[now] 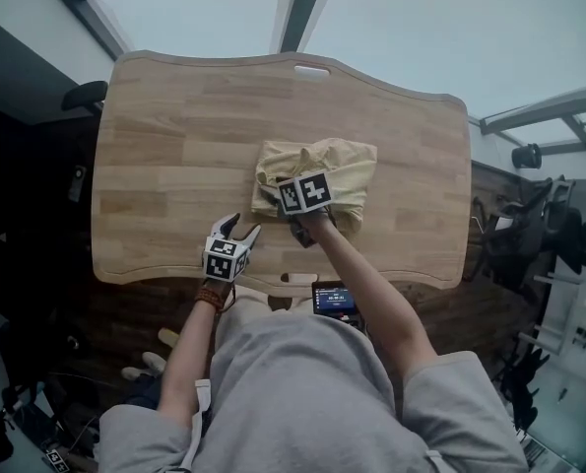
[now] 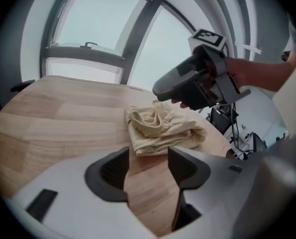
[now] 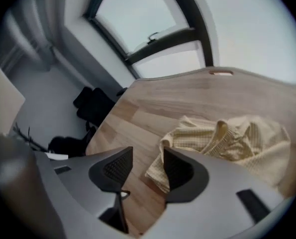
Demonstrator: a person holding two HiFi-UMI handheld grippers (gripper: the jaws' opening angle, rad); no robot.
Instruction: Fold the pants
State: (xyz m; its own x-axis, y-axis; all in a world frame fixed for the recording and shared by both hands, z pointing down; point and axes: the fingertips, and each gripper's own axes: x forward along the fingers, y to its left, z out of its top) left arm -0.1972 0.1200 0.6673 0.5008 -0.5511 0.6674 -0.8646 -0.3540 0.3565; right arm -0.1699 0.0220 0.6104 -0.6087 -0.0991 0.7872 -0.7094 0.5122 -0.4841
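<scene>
1. Locate the pants (image 1: 317,170) on the wooden table (image 1: 174,136): right of centre, toward the near edge, bunched in a loose pale-yellow heap, not yet laid flat.
2. Confirm the left gripper (image 2: 148,158) as released: jaws apart, only bare wood between them, held near the front edge and well clear to the left of the heap.
3. Confirm the right gripper (image 3: 147,158) as likewise released: jaws spread at the near left edge of the heap, right jaw just beside the cloth border, no fabric pinched.
4. Treat the fabric as light, thin and fully limp. Expect no shape-holding, sag from any lifted point, and trailing of the remainder across the wood.
5. Assume low risk of damage but ready slipping between layers. Avoid pinching into the middle of the heap, as likely to catch several folds at once.
6. Take hold at an outer edge instead. Prefer the exposed corner nearest the right gripper, lying flat against the table and easy to slide one jaw under.
7. Look for the thicker ridged band across the middle of the heap as a second hold: probably the waistband, though not certain from these views.
8. Grip with both tools well apart along one edge, then lift and spread flat before attempting any fold.
</scene>
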